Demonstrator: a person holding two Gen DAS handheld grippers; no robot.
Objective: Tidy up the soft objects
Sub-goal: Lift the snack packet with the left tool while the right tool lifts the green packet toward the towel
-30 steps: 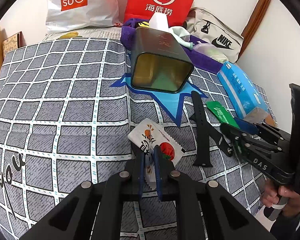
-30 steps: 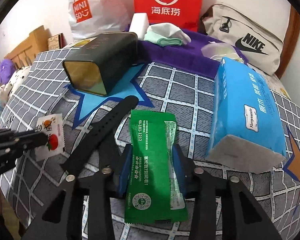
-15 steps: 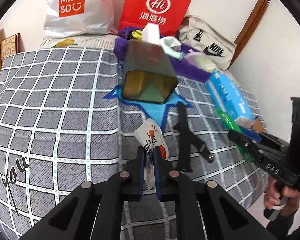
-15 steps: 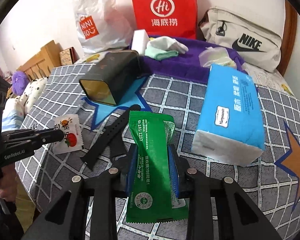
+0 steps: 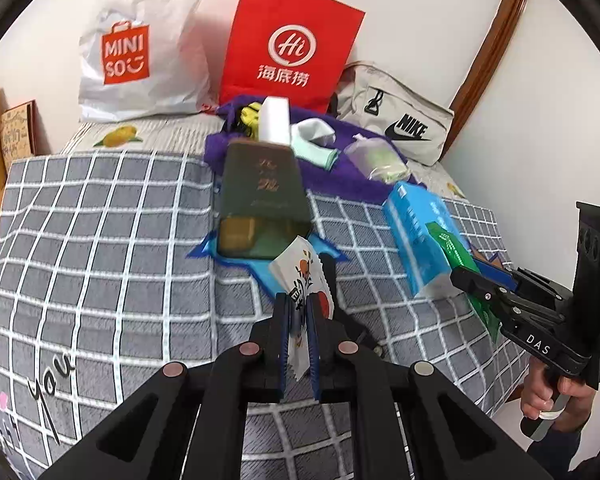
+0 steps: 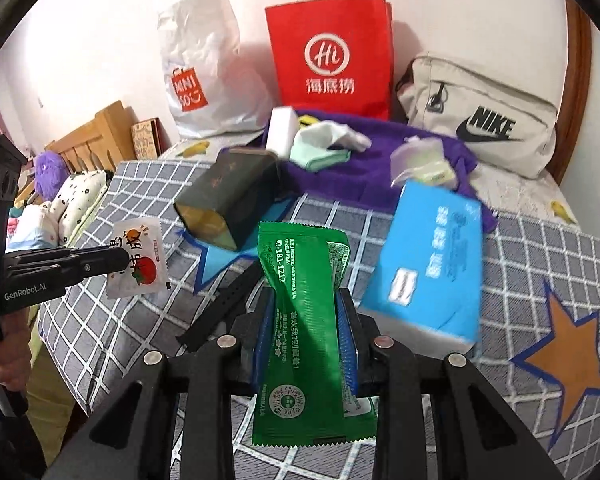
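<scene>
Grey checked bedspread [image 5: 100, 240], white walls; your right gripper [image 6: 306, 324] clamps the green packet [image 6: 304, 320] lengthwise pointing away, left gripper [image 5: 298, 320] pinches the white sachet [image 5: 304, 280].

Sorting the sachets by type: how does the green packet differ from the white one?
The green packet is long, plain green with white print; the white packet is shorter, with a red tomato picture. The green one sits in the right gripper, the white one in the left gripper. Both are flat sealed sachets, held clear of the bed.
</scene>
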